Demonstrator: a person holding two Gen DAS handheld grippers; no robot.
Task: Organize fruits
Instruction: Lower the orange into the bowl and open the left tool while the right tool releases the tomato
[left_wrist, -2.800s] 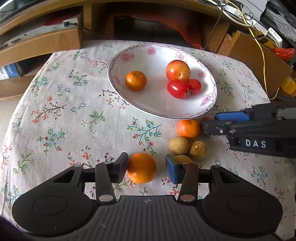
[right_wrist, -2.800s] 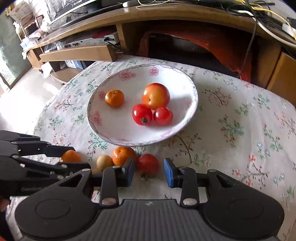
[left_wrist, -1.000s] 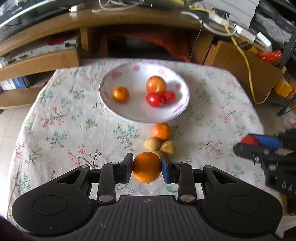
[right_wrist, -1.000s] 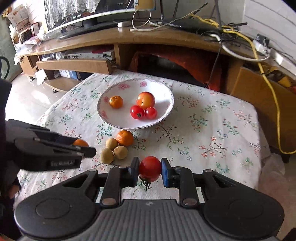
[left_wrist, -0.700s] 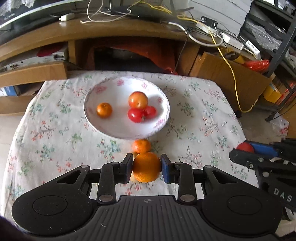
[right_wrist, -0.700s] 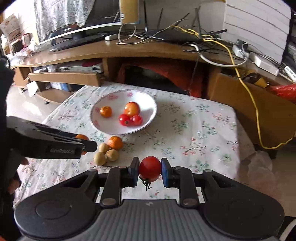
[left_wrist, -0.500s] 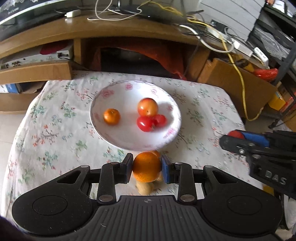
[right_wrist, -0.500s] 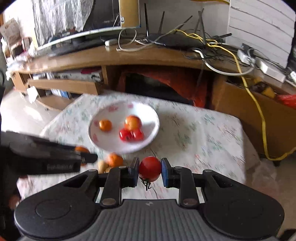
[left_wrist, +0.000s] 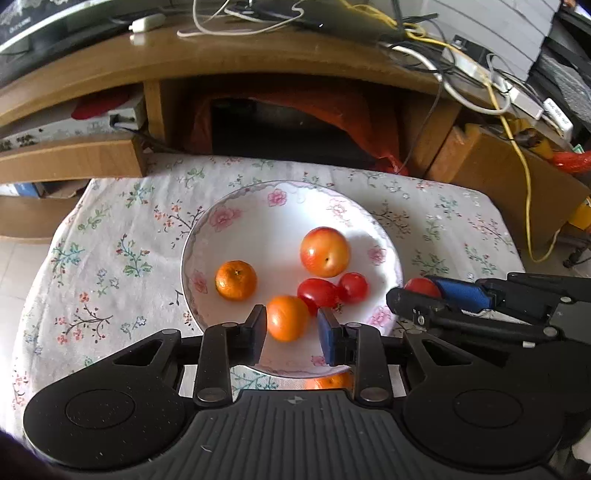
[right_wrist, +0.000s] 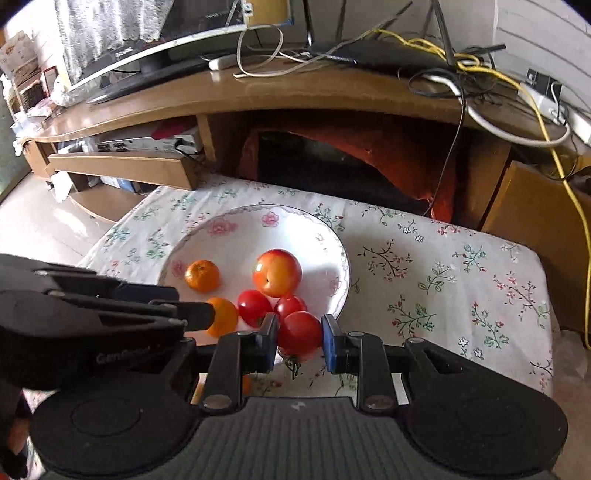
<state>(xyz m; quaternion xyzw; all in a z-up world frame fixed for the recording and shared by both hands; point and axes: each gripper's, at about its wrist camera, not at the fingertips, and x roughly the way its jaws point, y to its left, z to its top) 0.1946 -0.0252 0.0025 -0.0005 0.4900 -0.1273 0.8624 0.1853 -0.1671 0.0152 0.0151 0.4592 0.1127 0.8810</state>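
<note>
The left gripper (left_wrist: 291, 326) hangs over the near part of the flowered plate (left_wrist: 236, 214) with its jaws closing around an orange (left_wrist: 287, 317). The black finger (left_wrist: 256, 326) sits at the orange's edge, while a thin strip of white plate shows between the fruit and the blue pad (left_wrist: 327, 339), so the pads are not seen pressing on it. In the right wrist view the orange (right_wrist: 223, 317) pokes out past the tip of that gripper, above the plate (right_wrist: 229, 236).

The right gripper (right_wrist: 299, 334) is clamped narrow on a red tomato (right_wrist: 299, 332), with the green stalk dangling below the pads. It hovers at the plate's near rim, and in the left wrist view the tomato (left_wrist: 421, 286) is just beside the plate's right edge.

Lying in the plate are 1 mandarin (left_wrist: 235, 280) on the left, 1 red-and-yellow round fruit (left_wrist: 324, 252) further back, and 2 small tomatoes (left_wrist: 317, 291) touching each other just in front of it.

The plate stands on a floral tablecloth (left_wrist: 110, 258). A bit of another orange-coloured fruit (left_wrist: 328, 380) shows on the cloth below the left gripper, mostly hidden
</note>
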